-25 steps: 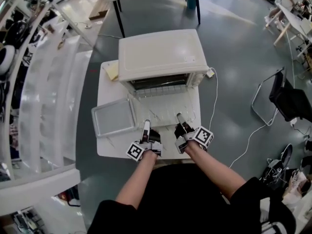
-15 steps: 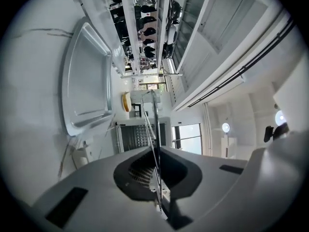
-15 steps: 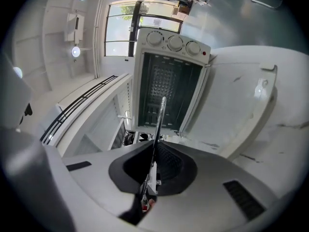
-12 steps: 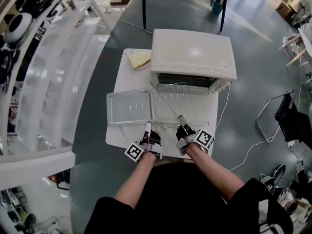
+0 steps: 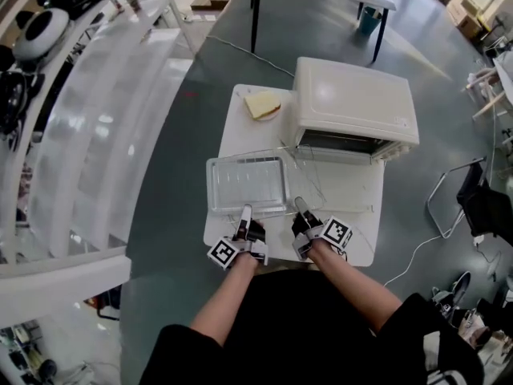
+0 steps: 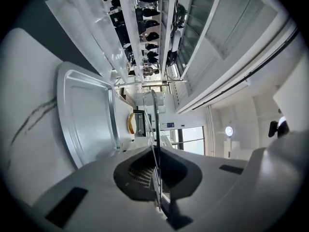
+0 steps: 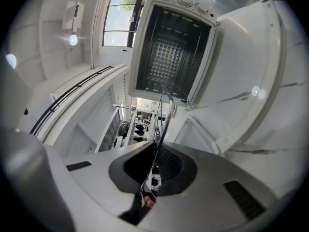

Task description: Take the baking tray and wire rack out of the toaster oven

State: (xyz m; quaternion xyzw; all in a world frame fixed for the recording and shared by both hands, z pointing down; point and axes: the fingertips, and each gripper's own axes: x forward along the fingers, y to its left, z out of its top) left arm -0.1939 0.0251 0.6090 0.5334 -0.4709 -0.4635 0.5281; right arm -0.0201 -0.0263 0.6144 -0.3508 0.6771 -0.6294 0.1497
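A thin wire rack (image 5: 330, 189) hangs in front of the white toaster oven (image 5: 355, 103), out over the table. My left gripper (image 5: 245, 213) and right gripper (image 5: 300, 205) are both shut on its near edge. In the left gripper view the rack's wire (image 6: 155, 139) runs straight between the closed jaws of the left gripper (image 6: 155, 167). The right gripper view shows the right gripper (image 7: 157, 161) with the wire (image 7: 161, 122) pinched the same way, and the oven's dark open cavity (image 7: 171, 50) beyond. The silver baking tray (image 5: 247, 184) lies flat on the table left of the rack, also seen as the tray (image 6: 84, 115).
The small white table (image 5: 240, 123) carries the oven, tray and a yellowish item (image 5: 263, 104) at its far left corner. A power cord (image 5: 417, 243) trails on the grey floor to the right. White shelving (image 5: 96, 119) stands to the left, a dark chair (image 5: 481, 203) at right.
Both grippers have drawn back toward me with the wire rack, which has slid from the oven's mouth out over the table. The baking tray has stayed on the table.
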